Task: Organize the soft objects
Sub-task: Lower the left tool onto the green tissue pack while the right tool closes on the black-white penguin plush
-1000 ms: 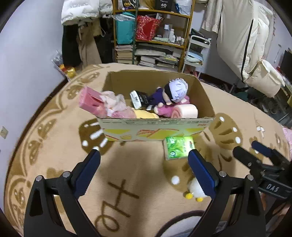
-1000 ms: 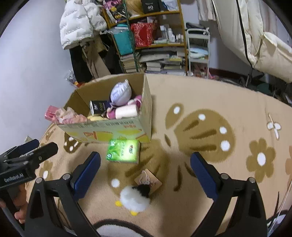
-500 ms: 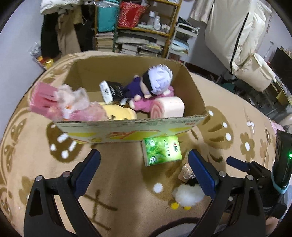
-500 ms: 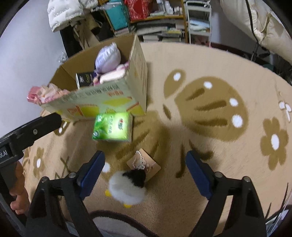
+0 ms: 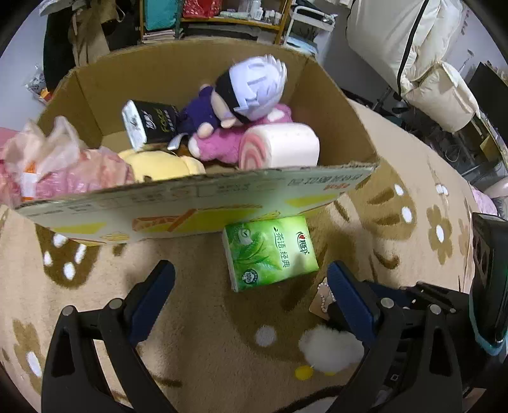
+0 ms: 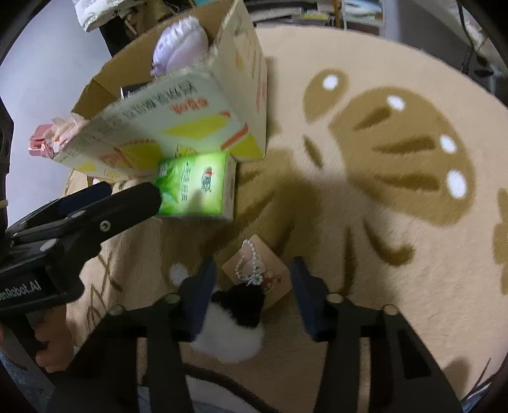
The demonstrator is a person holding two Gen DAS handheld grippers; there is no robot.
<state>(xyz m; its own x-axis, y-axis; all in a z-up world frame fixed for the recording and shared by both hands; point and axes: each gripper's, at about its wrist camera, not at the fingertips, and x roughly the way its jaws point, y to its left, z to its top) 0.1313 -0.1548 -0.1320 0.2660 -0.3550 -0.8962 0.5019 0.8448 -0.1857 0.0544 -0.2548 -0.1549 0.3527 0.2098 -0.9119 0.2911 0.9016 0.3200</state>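
Observation:
A cardboard box [image 5: 197,203] [image 6: 177,127] on the rug holds a white-haired plush doll [image 5: 241,92], a pink roll plush [image 5: 279,149], a yellow plush [image 5: 158,165], a black tissue pack [image 5: 149,124] and pink bags [image 5: 47,171]. A green tissue pack [image 5: 270,251] [image 6: 197,187] lies in front of the box. My left gripper [image 5: 250,286] is open, just before the green pack. A small white and black penguin plush [image 6: 235,321] [image 5: 330,349] with a bead-chain tag [image 6: 257,273] lies between the open fingers of my right gripper [image 6: 254,286].
The beige rug [image 6: 381,190] with brown patterns spreads to the right. Shelves with books [image 5: 222,19], hanging coats and a white padded chair [image 5: 438,92] stand behind the box. My left gripper also shows in the right wrist view [image 6: 104,206].
Both grippers have moved forward and down. The left has closed in on the green pack. The right has narrowed and dropped over the penguin plush.

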